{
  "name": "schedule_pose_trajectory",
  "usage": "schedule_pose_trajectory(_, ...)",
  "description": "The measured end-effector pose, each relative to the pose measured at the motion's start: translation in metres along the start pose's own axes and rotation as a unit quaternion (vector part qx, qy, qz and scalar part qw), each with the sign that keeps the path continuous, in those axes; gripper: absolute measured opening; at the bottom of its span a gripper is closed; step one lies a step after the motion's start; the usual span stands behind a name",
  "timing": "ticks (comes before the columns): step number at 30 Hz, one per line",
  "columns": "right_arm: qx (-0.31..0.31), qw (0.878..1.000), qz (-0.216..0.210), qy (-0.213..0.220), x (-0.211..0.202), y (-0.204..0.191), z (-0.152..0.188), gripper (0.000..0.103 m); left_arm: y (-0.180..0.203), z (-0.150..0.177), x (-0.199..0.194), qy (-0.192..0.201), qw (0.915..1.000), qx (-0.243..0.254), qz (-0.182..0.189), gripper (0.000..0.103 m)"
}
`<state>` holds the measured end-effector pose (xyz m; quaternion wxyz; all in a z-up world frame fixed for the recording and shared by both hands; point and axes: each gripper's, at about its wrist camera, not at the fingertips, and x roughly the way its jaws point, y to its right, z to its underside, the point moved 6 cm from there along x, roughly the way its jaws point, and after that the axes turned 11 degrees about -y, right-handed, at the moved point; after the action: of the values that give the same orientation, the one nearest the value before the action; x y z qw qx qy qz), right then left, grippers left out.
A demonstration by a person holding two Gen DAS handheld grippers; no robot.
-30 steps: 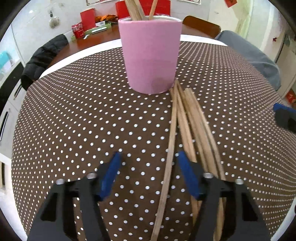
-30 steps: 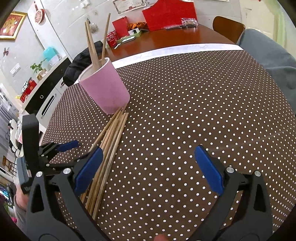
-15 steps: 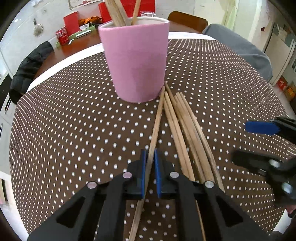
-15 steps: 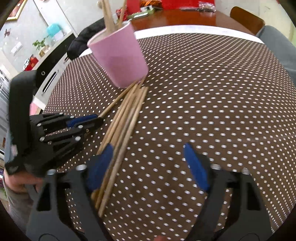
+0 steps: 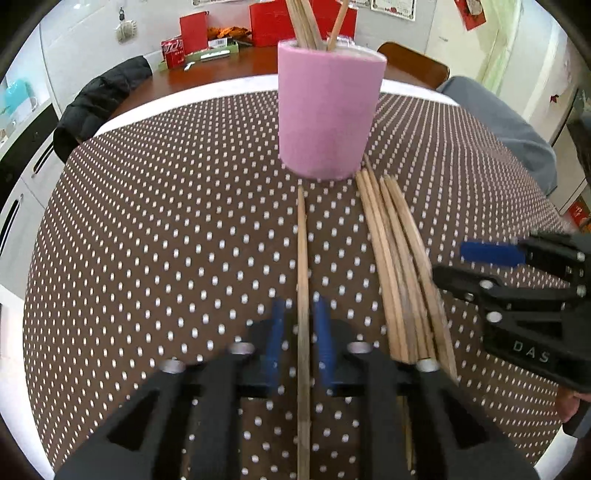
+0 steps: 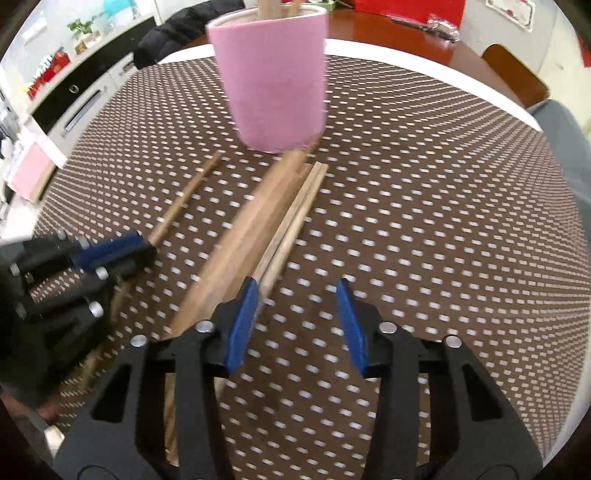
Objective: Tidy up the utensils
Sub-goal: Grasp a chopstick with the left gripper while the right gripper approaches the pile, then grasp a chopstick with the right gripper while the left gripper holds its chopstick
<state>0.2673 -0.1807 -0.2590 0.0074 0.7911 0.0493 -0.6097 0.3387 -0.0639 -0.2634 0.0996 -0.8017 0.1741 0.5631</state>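
A pink cup [image 5: 327,114] stands on the dotted brown tablecloth and holds several wooden chopsticks. My left gripper [image 5: 300,336] is shut on a single chopstick [image 5: 302,251] that points toward the cup's base. A bundle of several loose chopsticks [image 5: 400,266] lies to its right. My right gripper [image 6: 297,317] is open, low over the cloth, its left finger at the near end of the bundle [image 6: 258,229]. The cup [image 6: 273,77] is ahead of it. The left gripper [image 6: 110,251] with its chopstick [image 6: 184,199] shows at left in the right wrist view.
The right gripper's body [image 5: 524,299] is beside the bundle in the left wrist view. A black jacket [image 5: 99,99] hangs on a chair beyond the table's edge. Red boxes [image 5: 192,27] sit on the far wooden table. A grey cushion [image 5: 502,125] lies at the right.
My left gripper shut on one chopstick and drew it left, away from the bundle. My right gripper moved in toward the bundle and its jaws narrowed.
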Motion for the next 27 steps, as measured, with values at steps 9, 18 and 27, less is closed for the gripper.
schedule_pose_trajectory(9, 0.019, 0.999, -0.028, 0.007, 0.000, -0.007, -0.004, 0.034, 0.002, -0.019, 0.014, -0.001, 0.9998, 0.021, 0.001, 0.030)
schedule_pose_trajectory(18, 0.035, 0.998, -0.044, 0.016, 0.005, -0.015, -0.018, 0.034, -0.012, -0.006, 0.009, 0.003, 0.9998, 0.018, 0.005, 0.017)
schedule_pose_trajectory(27, 0.009, 1.000, -0.026, -0.012, 0.010, -0.023, -0.017, 0.034, -0.010, -0.005, 0.008, 0.007, 0.9999, 0.014, 0.008, 0.017)
